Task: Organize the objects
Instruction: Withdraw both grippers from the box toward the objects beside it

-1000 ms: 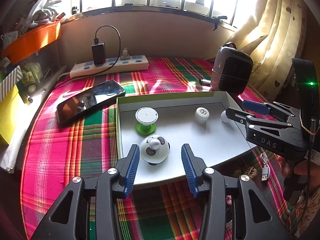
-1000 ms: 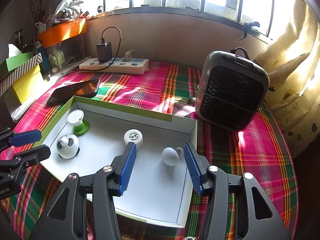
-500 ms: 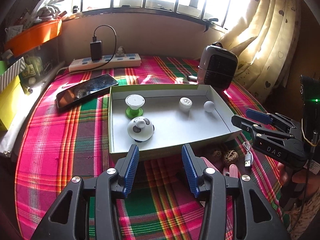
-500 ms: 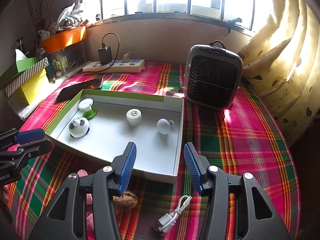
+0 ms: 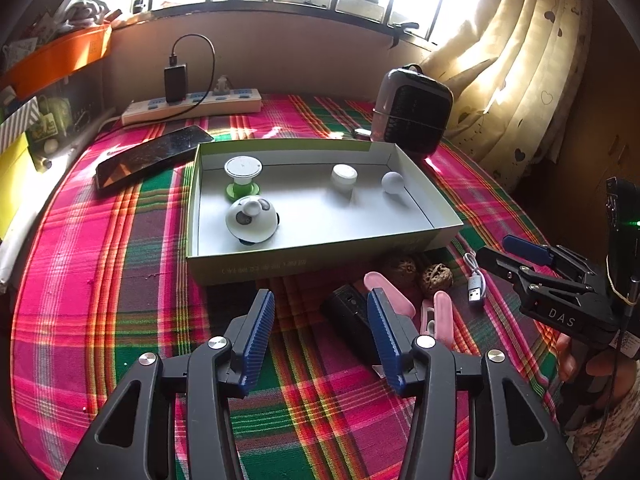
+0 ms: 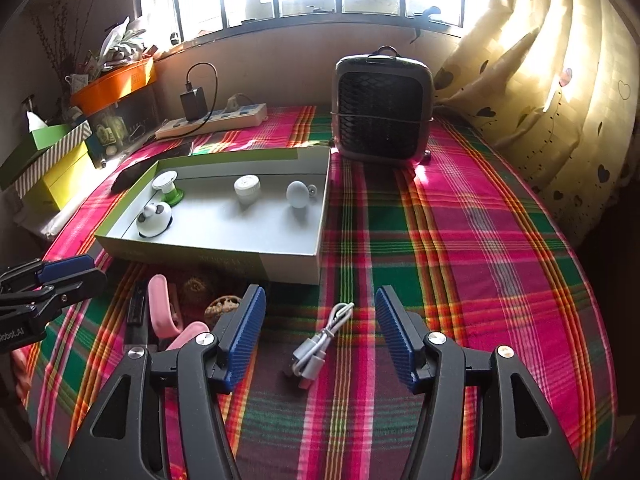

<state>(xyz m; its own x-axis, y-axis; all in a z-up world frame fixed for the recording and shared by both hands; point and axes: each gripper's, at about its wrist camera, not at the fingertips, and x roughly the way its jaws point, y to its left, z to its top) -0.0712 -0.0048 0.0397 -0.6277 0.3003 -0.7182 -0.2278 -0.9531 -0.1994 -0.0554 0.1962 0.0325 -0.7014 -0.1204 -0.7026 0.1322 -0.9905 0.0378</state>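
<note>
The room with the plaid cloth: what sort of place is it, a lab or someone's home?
Most likely a lived-in home, by a sunny window. A heart-patterned curtain, a power strip with a charger plugged in, and a small heater stand around the cloth-covered surface.

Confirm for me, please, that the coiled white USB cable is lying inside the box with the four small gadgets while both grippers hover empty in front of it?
Not quite: the white USB cable is not inside the box. It lies on the plaid cloth in front of it, between the opening jaws of the right gripper, as the right wrist view shows. The left gripper, also opening, holds nothing.
</note>
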